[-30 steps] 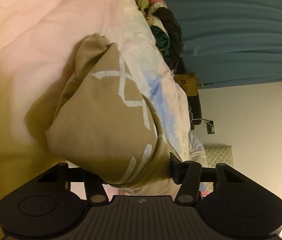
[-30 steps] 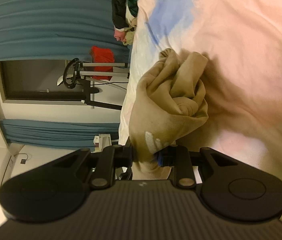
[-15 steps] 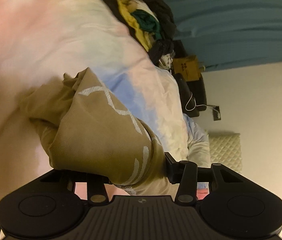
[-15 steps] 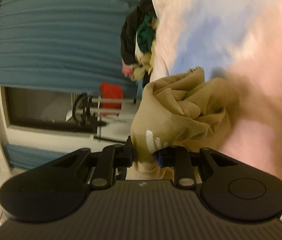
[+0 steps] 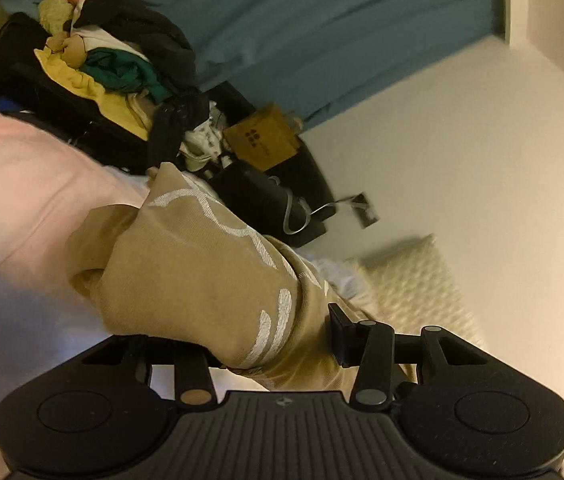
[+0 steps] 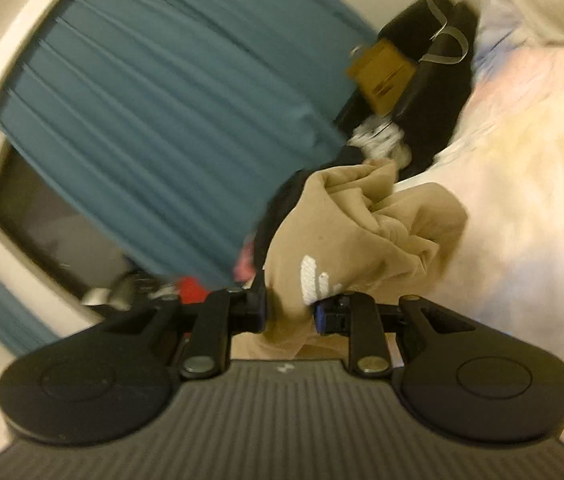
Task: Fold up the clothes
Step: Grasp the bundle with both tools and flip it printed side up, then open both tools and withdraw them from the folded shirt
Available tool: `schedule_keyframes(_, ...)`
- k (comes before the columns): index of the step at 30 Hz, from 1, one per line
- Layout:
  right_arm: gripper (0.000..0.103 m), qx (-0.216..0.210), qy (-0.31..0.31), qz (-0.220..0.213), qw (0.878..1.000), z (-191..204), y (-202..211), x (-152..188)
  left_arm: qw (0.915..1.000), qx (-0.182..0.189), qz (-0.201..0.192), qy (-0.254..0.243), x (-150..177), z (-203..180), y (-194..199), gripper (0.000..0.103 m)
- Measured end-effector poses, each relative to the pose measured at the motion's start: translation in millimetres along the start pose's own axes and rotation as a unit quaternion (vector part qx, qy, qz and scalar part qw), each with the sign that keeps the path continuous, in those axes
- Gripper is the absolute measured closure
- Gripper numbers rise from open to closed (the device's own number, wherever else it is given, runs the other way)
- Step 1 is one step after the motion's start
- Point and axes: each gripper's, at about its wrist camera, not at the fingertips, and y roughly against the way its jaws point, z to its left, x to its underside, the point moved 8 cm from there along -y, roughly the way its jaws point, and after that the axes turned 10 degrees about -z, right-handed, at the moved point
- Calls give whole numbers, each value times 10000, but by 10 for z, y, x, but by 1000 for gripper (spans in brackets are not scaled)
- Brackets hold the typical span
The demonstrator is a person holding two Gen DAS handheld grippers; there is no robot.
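A tan garment [image 5: 202,280] with white printed lines hangs bunched from my left gripper [image 5: 266,344], which is shut on a thick fold of it; the left finger is hidden under the cloth. In the right wrist view the same tan garment [image 6: 362,236] is crumpled, and my right gripper [image 6: 288,312] is shut on its edge beside a white mark. Both grippers hold it lifted above the pale pink and blue bedspread [image 5: 14,184].
A pile of mixed clothes [image 5: 114,64] lies on a dark suitcase at the bed's far side. A cardboard box [image 5: 262,138] and a black chair [image 5: 278,196] stand near teal curtains [image 6: 154,112]. A cream quilted pillow [image 5: 410,284] lies at the right.
Both grippers have lifted and swung with the garment. The views now face the curtains and the clothes pile instead of the bedspread. The grips are unchanged.
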Motion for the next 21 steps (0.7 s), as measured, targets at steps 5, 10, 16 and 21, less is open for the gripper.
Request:
schedule_keyframes(5, 78, 844, -184, 653, 9941, -958, -99, 798, 9946, -768, 661, -238, 884, 858, -167, 58)
schedule_keyframes(10, 78, 1412, -245, 1184, 9826, -1460, 21, 1284, 9862, -1109, 993, -725, 1299, 1191, -234, 55)
schedule_keyframes(16, 73, 1822, -735, 1566, 9679, -1440, 277, 1216, 9723, -1560, 1210, -1248, 1284, 940, -101, 35)
schedule_keyframes(21, 73, 2080, -18, 1756, 9622, -1037, 654, 1107, 9606, -1730, 1146, -1849, 1135, 562, 416, 17)
